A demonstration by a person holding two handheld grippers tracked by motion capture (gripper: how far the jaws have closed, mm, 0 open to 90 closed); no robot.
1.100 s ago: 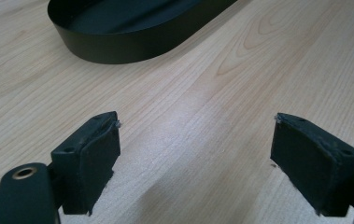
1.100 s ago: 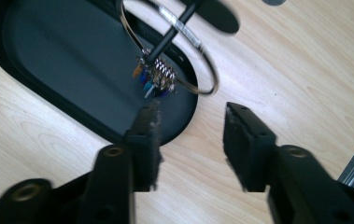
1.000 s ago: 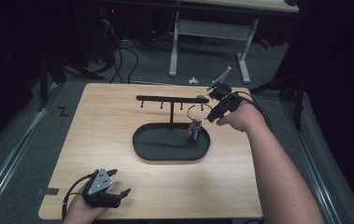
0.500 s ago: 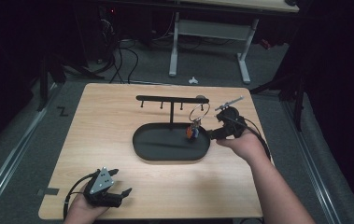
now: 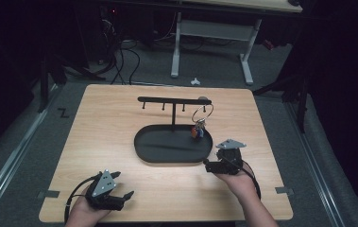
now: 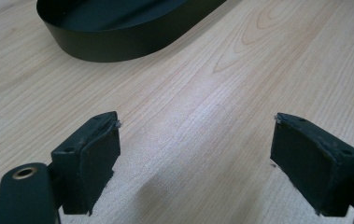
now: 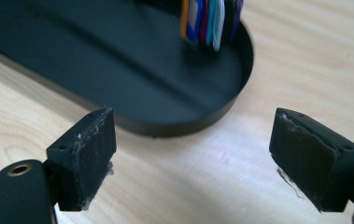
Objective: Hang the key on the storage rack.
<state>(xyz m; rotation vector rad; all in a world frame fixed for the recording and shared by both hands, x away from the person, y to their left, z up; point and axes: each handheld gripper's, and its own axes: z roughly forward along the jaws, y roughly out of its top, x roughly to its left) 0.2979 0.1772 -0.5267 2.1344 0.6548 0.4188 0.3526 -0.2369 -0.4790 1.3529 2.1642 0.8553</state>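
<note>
A black stand has an oval tray (image 5: 141, 146) as its base and a crossbar (image 5: 172, 100) with hooks. From the bar's right end hangs a metal key ring (image 5: 202, 113), with coloured tags (image 5: 197, 131) dangling over the tray. My right gripper (image 5: 216, 160) sits low on the table just in front of the tray's right end. Its jaws have just been opening and nothing is between them; they face the tray rim (image 7: 179, 123) and the tags (image 7: 209, 21). My left gripper (image 5: 123, 185) rests open at the front left, with bare wood between its jaws and the tray (image 6: 118, 44) farther off.
The wooden table (image 5: 106, 118) ends close behind both hands at the front edge. Beyond its far edge are a desk frame (image 5: 209, 42) and cables on a dark floor.
My right gripper let go of the key ring at the bar, opened, and dropped down and toward the front edge. The ring stays hanging on the hook. The left gripper has not moved.
</note>
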